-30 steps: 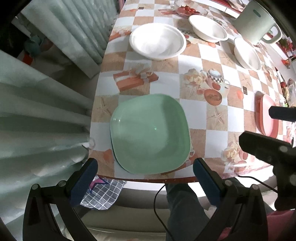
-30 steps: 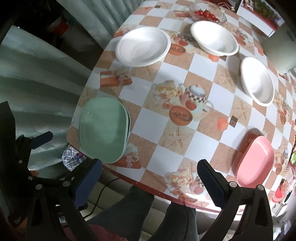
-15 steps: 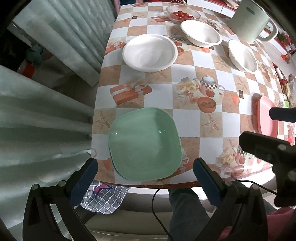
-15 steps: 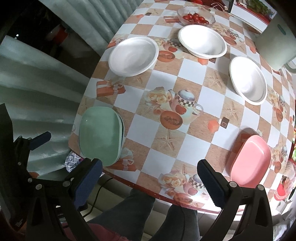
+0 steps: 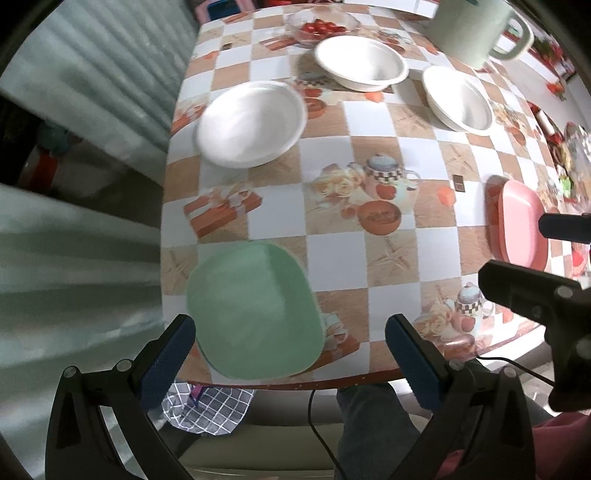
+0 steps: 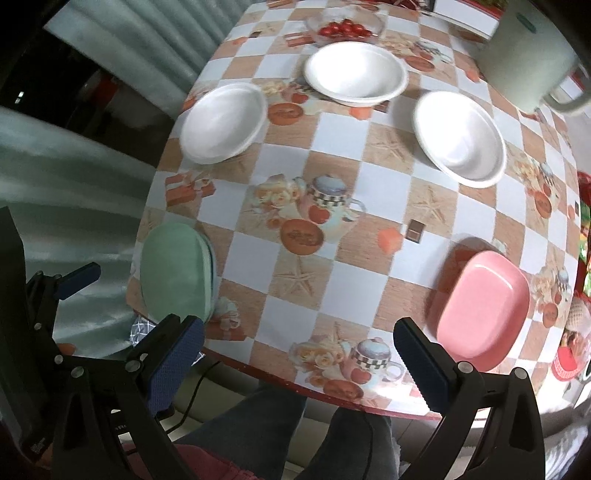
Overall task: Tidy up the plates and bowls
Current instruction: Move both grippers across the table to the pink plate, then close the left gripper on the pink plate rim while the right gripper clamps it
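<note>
A green square plate [image 5: 255, 314] [image 6: 175, 271] lies at the near left corner of the checked table [image 5: 391, 258], seemingly stacked on another. A pink plate [image 5: 521, 225] [image 6: 484, 306] lies near the right front edge. Three white bowls stand further back: left [image 5: 251, 123] [image 6: 223, 122], middle [image 5: 362, 62] [image 6: 356, 72], right [image 5: 458, 98] [image 6: 460, 138]. My left gripper [image 5: 290, 343] hangs open above the front edge, just before the green plate. My right gripper [image 6: 299, 350] is open over the front edge, left of the pink plate. Both hold nothing.
A pale green jug [image 5: 476, 29] [image 6: 532, 66] stands at the back right. A glass dish of tomatoes [image 5: 319, 26] [image 6: 345, 26] sits behind the bowls. Curtains [image 5: 74, 184] hang left of the table. A person's legs [image 6: 280, 435] are under the front edge.
Both grippers have pulled back and risen from the table, so more of it shows. The plates and bowls have not moved. Both grippers stay open.
</note>
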The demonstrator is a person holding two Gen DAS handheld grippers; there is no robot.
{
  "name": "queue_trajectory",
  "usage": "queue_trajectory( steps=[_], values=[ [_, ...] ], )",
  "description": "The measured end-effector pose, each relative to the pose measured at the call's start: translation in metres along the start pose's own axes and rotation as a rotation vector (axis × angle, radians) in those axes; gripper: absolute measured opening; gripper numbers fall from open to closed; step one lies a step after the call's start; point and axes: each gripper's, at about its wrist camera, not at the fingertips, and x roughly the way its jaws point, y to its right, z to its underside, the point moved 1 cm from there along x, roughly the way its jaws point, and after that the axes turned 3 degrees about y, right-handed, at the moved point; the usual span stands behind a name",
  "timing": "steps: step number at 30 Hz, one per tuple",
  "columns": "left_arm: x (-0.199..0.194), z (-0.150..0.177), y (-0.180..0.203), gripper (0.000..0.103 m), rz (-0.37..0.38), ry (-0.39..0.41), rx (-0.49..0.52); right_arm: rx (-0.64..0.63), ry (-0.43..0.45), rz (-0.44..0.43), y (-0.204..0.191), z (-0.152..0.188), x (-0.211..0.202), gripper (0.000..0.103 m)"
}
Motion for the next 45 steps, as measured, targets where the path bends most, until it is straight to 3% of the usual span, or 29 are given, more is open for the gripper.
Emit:
queue_trajectory(
  steps=[17, 36, 45],
  values=[
    [0.009, -0.025, 0.079, 0.103, 0.021, -0.033, 0.225, 0.225, -0.025, -0.01, 0.078, 0.027, 0.002, 0.103],
    [0.02, -0.028, 0.148, 0.103, 0.019, -0.087, 0.392, 0.453, -0.072, -0.062, 0.158, 0.072, 0.017, 0.103],
    [0.025, -0.038, 0.194, 0.103, 0.042, -0.102, 0.465, 0.582, -0.071, -0.042, 0.214, 0.099, 0.014, 0.103]
  ],
)
